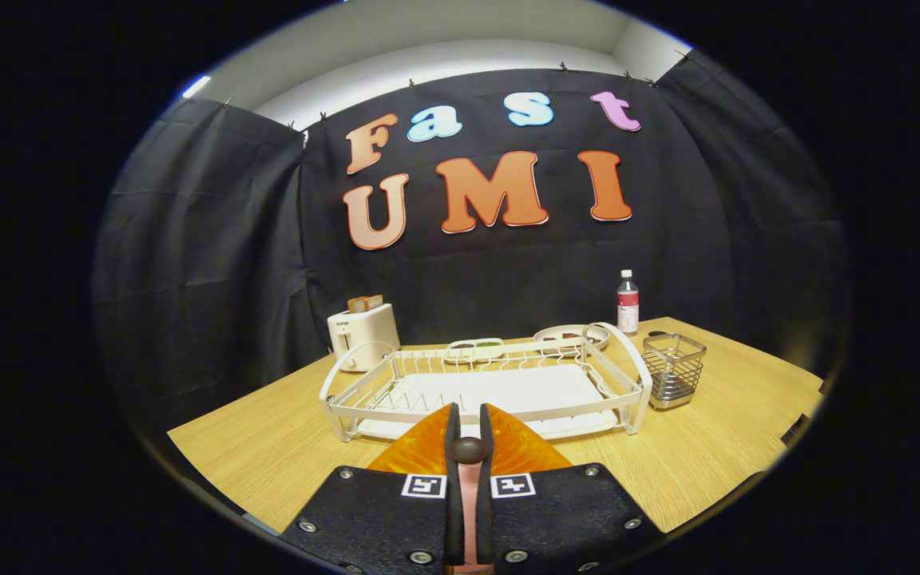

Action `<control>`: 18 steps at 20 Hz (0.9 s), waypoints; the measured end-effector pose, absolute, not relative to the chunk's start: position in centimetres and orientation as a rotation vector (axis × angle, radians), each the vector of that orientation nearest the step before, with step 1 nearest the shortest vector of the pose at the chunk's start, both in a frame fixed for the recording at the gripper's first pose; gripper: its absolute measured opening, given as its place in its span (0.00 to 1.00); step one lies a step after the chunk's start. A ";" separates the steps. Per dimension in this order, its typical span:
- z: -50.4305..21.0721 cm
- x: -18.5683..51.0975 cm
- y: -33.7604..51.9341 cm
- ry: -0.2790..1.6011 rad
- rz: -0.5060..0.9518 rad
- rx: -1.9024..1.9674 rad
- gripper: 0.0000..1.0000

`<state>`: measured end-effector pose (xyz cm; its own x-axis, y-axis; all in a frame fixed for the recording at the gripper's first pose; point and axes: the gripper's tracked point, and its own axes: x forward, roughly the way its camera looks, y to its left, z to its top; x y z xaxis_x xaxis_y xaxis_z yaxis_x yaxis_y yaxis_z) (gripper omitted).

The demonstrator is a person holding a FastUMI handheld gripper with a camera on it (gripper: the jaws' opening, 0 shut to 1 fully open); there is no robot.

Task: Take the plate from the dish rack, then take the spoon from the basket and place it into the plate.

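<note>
We are holding the spoon [468, 479] pinched between the gripper [468, 447] fingers, hovering over the orange plate [508, 447] lying before the empty dish rack [484, 383]; only the drop seems left.

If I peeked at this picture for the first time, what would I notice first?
Probably the spoon, pinched between the two fingers of the gripper, with the orange plate lying right under them on the wooden table. Just beyond the fingers sits the white dish rack, with a wire basket beside it and a white toaster behind.
</note>
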<state>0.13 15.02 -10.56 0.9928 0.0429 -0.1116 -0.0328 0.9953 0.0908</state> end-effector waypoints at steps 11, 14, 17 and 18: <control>-12.7 0.3 17.4 0.151 0.099 0.041 0.12; -13.3 0.2 17.1 0.175 0.095 0.043 0.19; -13.0 0.2 16.9 0.175 0.096 0.049 0.33; -12.8 0.0 16.4 0.170 0.090 0.046 0.46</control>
